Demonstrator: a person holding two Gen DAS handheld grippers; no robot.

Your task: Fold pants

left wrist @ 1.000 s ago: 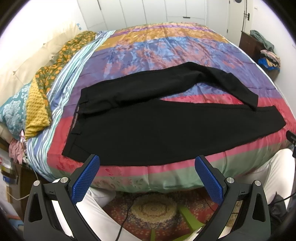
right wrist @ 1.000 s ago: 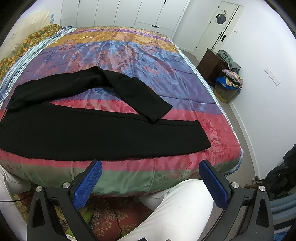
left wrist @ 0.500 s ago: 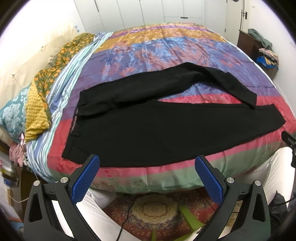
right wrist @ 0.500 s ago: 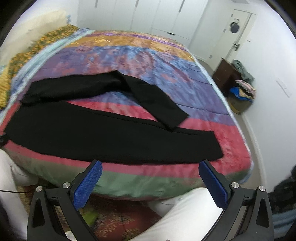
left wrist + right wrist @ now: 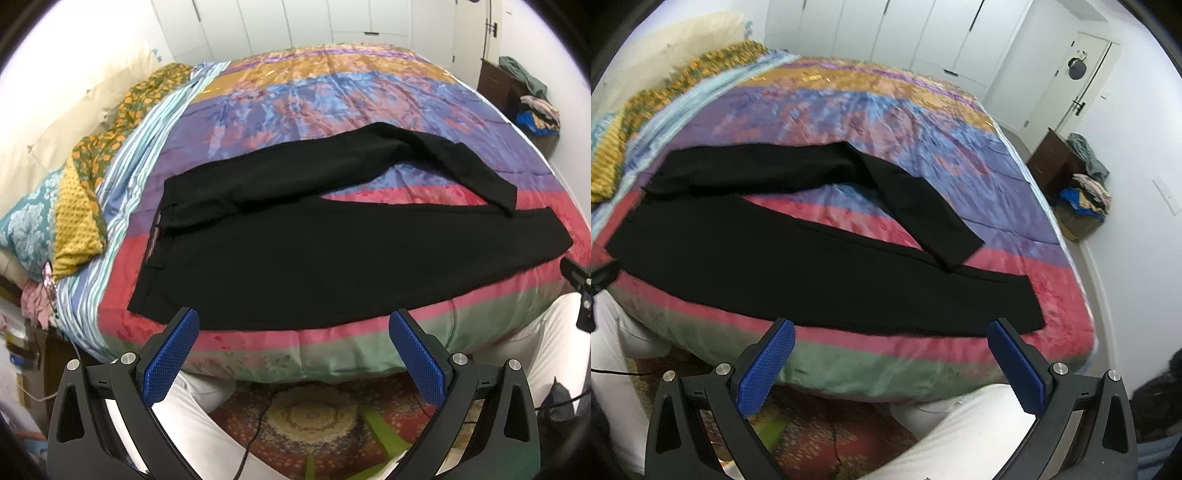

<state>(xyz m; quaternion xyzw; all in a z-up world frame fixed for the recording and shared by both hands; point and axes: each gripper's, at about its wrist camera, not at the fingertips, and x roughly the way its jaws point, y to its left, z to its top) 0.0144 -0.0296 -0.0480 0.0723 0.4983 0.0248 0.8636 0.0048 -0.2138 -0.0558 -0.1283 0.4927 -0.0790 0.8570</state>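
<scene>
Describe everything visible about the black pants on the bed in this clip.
The black pants lie unfolded on the colourful striped bedspread, near its front edge. The fabric looks matte and plain. The waistband, showing a striped inner lining, points toward the pillows. The near leg lies flat and straight along the bed edge; the far leg angles away, then bends back so its hem overlaps the near leg. Neither the left gripper nor the right gripper touches them; both are open.
</scene>
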